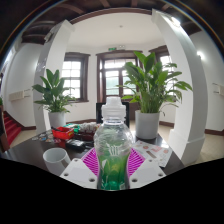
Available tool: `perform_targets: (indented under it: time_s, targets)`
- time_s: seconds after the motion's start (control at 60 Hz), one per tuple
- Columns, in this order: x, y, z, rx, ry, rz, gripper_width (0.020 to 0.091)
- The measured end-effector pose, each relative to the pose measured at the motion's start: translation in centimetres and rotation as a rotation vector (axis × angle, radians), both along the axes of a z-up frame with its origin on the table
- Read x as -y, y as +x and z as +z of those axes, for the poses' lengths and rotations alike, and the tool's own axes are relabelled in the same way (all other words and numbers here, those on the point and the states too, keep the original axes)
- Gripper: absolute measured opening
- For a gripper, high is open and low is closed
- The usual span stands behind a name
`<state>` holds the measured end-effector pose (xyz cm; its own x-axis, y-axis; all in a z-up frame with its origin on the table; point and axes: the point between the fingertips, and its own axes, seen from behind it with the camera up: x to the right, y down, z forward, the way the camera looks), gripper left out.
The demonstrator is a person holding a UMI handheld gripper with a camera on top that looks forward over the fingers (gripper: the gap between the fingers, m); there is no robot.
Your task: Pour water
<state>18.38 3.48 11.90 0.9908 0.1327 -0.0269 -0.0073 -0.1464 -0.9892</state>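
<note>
While half hidden, bottle point(113, 150) between fingers point(91, 161)

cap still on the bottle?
Yes, a white cap sits on the bottle held between the tool fingers.

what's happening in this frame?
The handheld gripper is shut on a clear plastic bottle, held upright between its pink pads with the white cap on. Below it is a dark table with a white cup. Two potted plants stand behind. No pouring is visible.
</note>
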Motion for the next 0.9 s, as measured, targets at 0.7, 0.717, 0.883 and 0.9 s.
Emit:
perform_targets:
  time_s: [0.7,0.717,0.883,0.9]
  targets:
    - [13.5,1.0,2.5,0.032,-0.086,-0.194,0.0811]
    - [13.9,0.8,2.7,0.033,-0.086,-0.194,0.0812]
    - [16.9,-0.2,4.9,0.010,-0.095,-0.216,0.0813]
    - [17.1,-0.2,5.1,0.011,-0.095,-0.221,0.0812]
